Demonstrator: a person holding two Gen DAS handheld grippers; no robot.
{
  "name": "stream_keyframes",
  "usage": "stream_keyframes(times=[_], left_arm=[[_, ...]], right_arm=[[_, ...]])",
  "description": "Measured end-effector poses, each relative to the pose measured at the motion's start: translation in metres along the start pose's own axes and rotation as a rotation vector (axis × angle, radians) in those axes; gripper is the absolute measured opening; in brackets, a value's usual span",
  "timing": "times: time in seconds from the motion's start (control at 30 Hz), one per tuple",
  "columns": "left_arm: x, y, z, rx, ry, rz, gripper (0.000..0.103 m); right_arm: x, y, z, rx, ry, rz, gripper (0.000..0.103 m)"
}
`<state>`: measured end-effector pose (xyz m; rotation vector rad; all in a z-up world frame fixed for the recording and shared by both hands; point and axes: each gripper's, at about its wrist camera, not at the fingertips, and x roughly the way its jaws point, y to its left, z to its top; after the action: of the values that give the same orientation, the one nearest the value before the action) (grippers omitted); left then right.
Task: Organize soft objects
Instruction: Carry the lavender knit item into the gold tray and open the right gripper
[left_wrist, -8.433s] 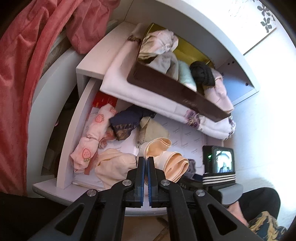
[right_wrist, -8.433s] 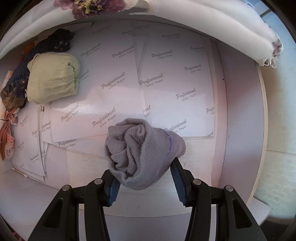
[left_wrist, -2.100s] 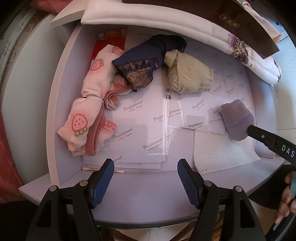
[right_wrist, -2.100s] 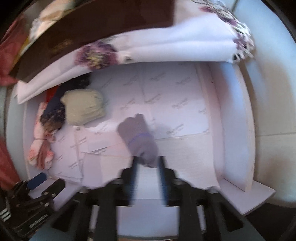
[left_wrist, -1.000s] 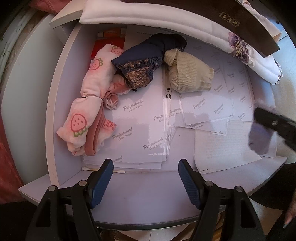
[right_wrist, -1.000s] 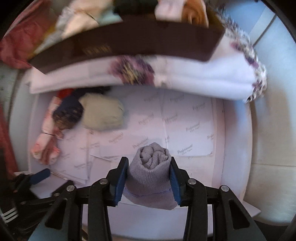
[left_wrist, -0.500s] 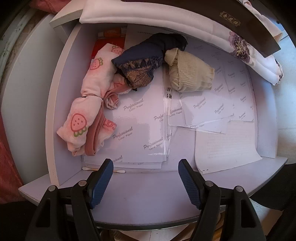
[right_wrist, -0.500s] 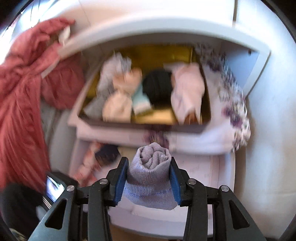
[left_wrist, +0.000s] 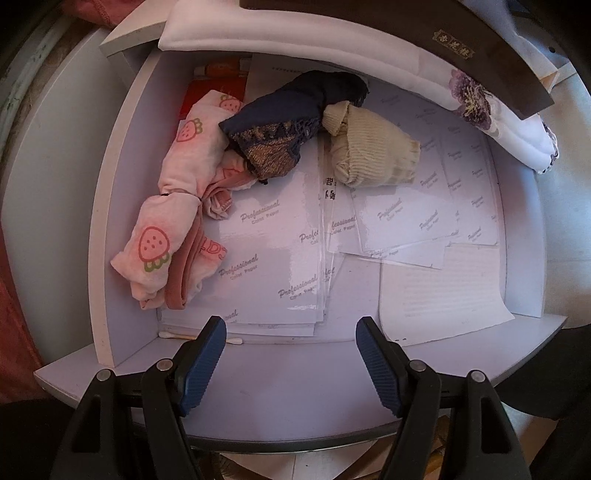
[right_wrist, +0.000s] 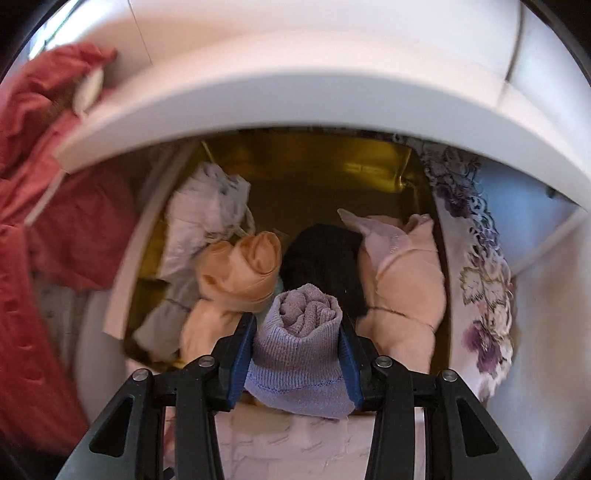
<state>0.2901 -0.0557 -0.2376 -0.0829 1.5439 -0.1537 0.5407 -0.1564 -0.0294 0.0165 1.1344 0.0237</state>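
The left gripper (left_wrist: 290, 345) hangs over the front edge of the open drawer (left_wrist: 110, 221) with its jaws wide apart and nothing between them. Along the drawer's left wall lies a pink strawberry-print garment (left_wrist: 162, 229). Toward the back edge a navy lace piece (left_wrist: 291, 110) touches a rolled beige sock (left_wrist: 373, 155) just to its right. The drawer floor is covered with glossy sheets (left_wrist: 280, 236) printed again and again with "Professional Color Paper". A white floral cloth (left_wrist: 480, 107) hangs over the back right corner, and the dark box (left_wrist: 480, 48) on it bears a small gold mark too fine to read.

The right gripper (right_wrist: 297, 341) has its jaws clamped on the rolled lavender sock (right_wrist: 301, 343), the blue pads pressing both sides of the roll. It is held above the front edge of the gold-lined box (right_wrist: 314, 173), which sits on the shelf on top of the floral cloth. In that box, left to right, lie a white-grey bundle (right_wrist: 207, 214), a peach roll (right_wrist: 240, 269), a black item (right_wrist: 325, 258) and a pale pink bundle (right_wrist: 402, 280).

Two seconds ago the lavender sock sat at the drawer's right edge, just gripped; now it is out of the drawer and up at the box. The left gripper has not shifted.
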Motion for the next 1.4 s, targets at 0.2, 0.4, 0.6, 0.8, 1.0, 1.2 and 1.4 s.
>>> stream_keyframes(times=[0.2,0.4,0.6,0.8,1.0,1.2,1.4], left_arm=[[0.001,-0.004,-0.001,-0.004,-0.003,0.004,0.074],[0.005,-0.008,0.000,0.005,0.002,0.011,0.075],[0.007,-0.011,0.001,0.008,0.003,0.015,0.075],[0.008,-0.011,0.000,0.010,0.000,0.012,0.075],[0.007,-0.011,-0.002,0.022,0.000,0.015,0.075],[0.007,-0.012,-0.003,0.028,-0.001,0.015,0.075],[0.006,-0.010,-0.003,0.024,-0.004,0.004,0.075]], right_arm=[[0.027,-0.014,0.010,0.002,0.002,-0.064,0.044],[0.038,-0.019,0.015,-0.010,0.001,-0.084,0.047],[0.033,-0.028,0.010,0.018,0.004,-0.044,0.052],[0.016,-0.030,0.005,0.020,-0.018,-0.030,0.066],[-0.009,-0.027,-0.005,0.018,-0.048,-0.028,0.077],[-0.039,-0.028,-0.027,0.030,-0.088,-0.016,0.079],[-0.061,-0.037,-0.064,0.097,-0.099,0.020,0.080]])
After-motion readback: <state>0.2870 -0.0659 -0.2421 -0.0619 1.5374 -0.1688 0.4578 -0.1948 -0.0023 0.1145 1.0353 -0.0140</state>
